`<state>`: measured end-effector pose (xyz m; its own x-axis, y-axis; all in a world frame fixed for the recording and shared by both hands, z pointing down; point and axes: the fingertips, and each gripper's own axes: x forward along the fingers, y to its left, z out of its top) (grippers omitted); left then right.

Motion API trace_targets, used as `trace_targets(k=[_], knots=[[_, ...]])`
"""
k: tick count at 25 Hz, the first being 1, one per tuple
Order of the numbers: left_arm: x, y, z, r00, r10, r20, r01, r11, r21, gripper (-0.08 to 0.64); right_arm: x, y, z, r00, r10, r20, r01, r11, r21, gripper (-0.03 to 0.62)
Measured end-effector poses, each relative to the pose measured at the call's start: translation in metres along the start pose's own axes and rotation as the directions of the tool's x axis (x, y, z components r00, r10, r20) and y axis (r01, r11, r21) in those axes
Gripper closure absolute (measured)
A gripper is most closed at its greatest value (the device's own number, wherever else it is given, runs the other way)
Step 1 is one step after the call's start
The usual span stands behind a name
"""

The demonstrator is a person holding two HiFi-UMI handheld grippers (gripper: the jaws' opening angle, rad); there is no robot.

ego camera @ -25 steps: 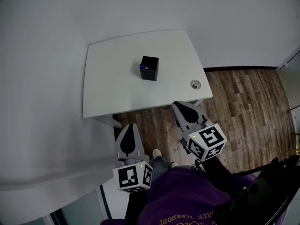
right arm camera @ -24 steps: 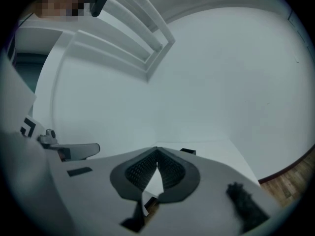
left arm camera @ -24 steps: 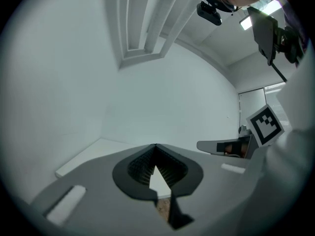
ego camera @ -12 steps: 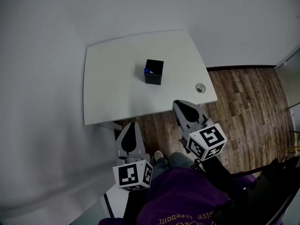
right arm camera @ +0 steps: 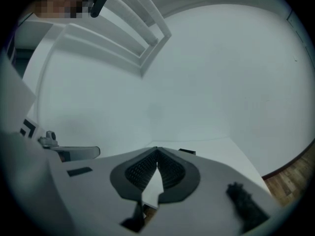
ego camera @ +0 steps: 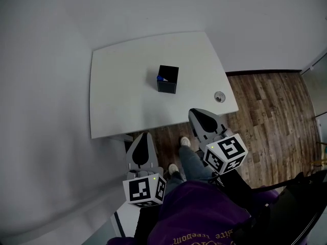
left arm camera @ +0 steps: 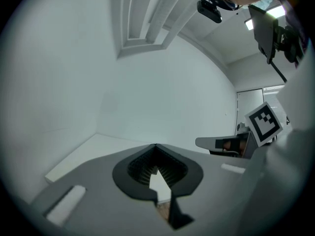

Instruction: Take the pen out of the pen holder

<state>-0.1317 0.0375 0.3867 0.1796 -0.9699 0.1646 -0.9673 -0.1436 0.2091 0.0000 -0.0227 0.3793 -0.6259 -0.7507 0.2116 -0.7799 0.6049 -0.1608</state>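
The left gripper [ego camera: 143, 137], fingers [left arm camera: 98, 181] shut and empty, is slightly nearer the desk [ego camera: 122, 96] than a second ago, the pen [ego camera: 160, 78] stays in the pen holder [ego camera: 168, 79] well ahead, and the right gripper [ego camera: 196, 112] is likewise shut and empty, so no grasp has begun.

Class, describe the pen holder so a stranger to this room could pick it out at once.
Find the white table in the corner of the room. Near its middle stands the pen holder, a black square box with a blue pen at its left edge. The table's only other thing, a small grey disc, is flat and round.
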Motion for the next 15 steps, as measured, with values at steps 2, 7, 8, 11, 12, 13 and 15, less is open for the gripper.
trace_targets(k=[2, 7, 8, 11, 12, 13, 15], knots=[[0.007, -0.001, 0.002, 1.0, 0.004, 0.005, -0.004, 1.0, -0.003, 0.555, 0.007, -0.006, 0.002, 1.0, 0.009, -0.001, -0.009, 1.0, 0.0, 0.581], [0.039, -0.007, 0.01, 1.0, 0.003, 0.011, -0.003, 1.0, 0.001, 0.555, 0.029, -0.029, 0.014, 1.0, 0.029, 0.003, -0.029, 1.0, 0.0, 0.581], [0.046, -0.008, 0.01, 1.0, 0.0, 0.009, 0.0, 1.0, -0.001, 0.555, 0.034, -0.034, 0.016, 1.0, 0.031, 0.002, -0.031, 1.0, 0.0, 0.581], [0.069, -0.008, 0.01, 1.0, 0.006, 0.002, -0.006, 1.0, 0.004, 0.555, 0.049, -0.051, 0.019, 0.999, 0.038, -0.002, -0.038, 0.999, 0.001, 0.581], [0.076, -0.008, 0.01, 1.0, 0.013, 0.001, -0.013, 1.0, 0.008, 0.555, 0.054, -0.056, 0.021, 0.999, 0.042, -0.004, -0.042, 0.999, 0.001, 0.581], [0.084, -0.008, 0.012, 1.0, 0.019, 0.001, -0.019, 1.0, 0.011, 0.555, 0.06, -0.062, 0.023, 0.999, 0.045, -0.006, -0.045, 0.999, 0.001, 0.581], [0.099, -0.01, 0.015, 1.0, 0.018, 0.001, -0.019, 1.0, 0.012, 0.555, 0.069, -0.073, 0.028, 0.999, 0.049, -0.011, -0.049, 0.999, -0.001, 0.581]])
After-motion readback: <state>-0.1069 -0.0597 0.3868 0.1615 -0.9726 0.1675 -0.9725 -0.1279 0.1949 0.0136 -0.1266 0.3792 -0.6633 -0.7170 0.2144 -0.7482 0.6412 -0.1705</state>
